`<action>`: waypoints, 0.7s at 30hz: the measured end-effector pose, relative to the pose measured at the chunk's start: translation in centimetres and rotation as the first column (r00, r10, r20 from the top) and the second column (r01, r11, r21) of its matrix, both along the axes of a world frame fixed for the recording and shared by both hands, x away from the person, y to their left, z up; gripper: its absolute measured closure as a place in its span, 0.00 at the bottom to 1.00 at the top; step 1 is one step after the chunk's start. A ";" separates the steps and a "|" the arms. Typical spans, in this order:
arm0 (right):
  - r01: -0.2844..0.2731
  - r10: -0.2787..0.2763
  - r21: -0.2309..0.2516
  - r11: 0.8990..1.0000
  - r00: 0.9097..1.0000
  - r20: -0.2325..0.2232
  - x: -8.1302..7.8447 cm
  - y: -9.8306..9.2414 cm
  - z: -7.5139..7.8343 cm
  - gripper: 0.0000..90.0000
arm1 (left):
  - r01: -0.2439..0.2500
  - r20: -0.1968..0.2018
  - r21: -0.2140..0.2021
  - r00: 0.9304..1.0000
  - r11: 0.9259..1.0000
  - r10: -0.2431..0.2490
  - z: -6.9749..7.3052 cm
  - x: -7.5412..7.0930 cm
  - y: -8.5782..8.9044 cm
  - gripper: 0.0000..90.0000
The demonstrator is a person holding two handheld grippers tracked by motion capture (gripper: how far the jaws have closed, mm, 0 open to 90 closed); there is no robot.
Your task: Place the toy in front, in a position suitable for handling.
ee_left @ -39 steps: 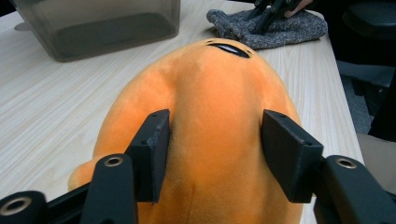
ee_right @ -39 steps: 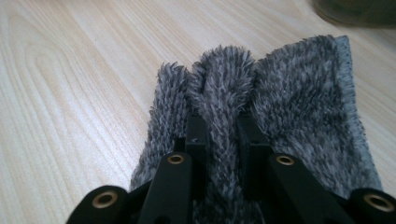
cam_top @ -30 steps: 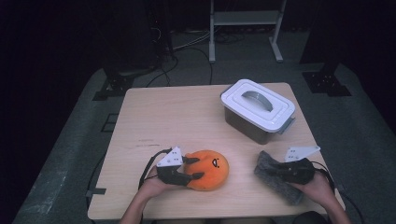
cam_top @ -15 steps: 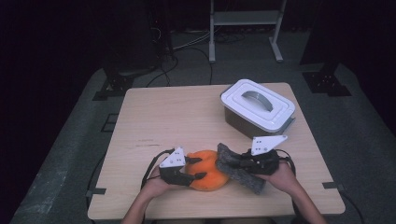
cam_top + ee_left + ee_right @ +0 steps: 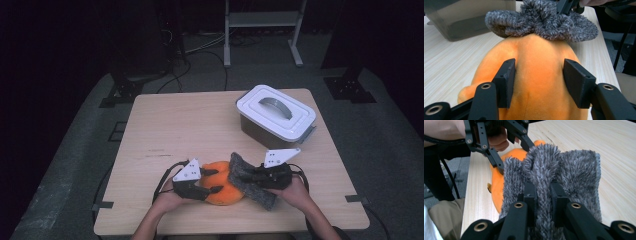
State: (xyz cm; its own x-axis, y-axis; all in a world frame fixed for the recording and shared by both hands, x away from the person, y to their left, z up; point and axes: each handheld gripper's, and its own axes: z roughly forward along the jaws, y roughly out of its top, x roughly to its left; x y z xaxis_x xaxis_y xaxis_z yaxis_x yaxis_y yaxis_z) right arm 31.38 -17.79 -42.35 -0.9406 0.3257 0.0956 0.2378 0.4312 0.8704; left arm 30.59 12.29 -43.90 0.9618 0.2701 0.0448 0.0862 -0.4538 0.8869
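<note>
High view: the left claw (image 5: pixel 212 181) grips the orange plush toy (image 5: pixel 226 186) near the front edge of the bench (image 5: pixel 200 120), its jaws pressed into the toy's two sides. The right claw (image 5: pixel 250 175) is pinched tight on a grey fuzzy sock (image 5: pixel 252 185), which rests against the toy's right side.

Left gripper view: the pads (image 5: pixel 507 80) dent the orange plush toy (image 5: pixel 536 82) on both flanks. The grey fuzzy sock (image 5: pixel 541 21) lies across the toy's far end, touching it and draped over it rather than pulled around it.

Right gripper view: the jaws are closed on a bunched fold of the grey fuzzy sock (image 5: pixel 574 177), with the orange plush toy (image 5: pixel 499 185) just behind it and the left claw (image 5: pixel 510 145) at the toy's far side.

Status, judged: toy secured; sock picked up and at the toy. Whether the sock's mouth is open enough to take the toy cannot be told. Left to do, it seems: work the sock over or around the toy. The lidded white container (image 5: pixel 276 114) stands shut, well apart at the bench's far right, untouched; its part in the job is unclear.
</note>
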 end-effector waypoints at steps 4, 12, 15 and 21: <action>0.012 -0.012 0.008 1.000 1.000 -0.009 0.2 -0.5 -0.4 0.86 | 0.006 -0.023 -0.018 1.000 1.000 -0.006 0.8 0.2 0.8 0.42; 0.029 -0.029 -0.012 1.000 0.999 0.031 -0.1 -0.6 0.2 0.86 | -0.032 -0.031 -0.012 0.999 0.999 0.032 0.8 0.5 1.5 0.55; -0.003 0.002 0.004 1.000 0.996 0.090 -1.1 0.2 1.4 0.86 | -0.078 -0.028 -0.039 0.997 0.996 0.076 0.5 0.9 0.7 0.59; -0.018 0.033 -0.110 0.994 0.991 0.133 -1.6 1.9 0.5 0.86 | -0.153 -0.061 -0.069 0.987 0.986 0.149 0.2 1.7 0.3 0.59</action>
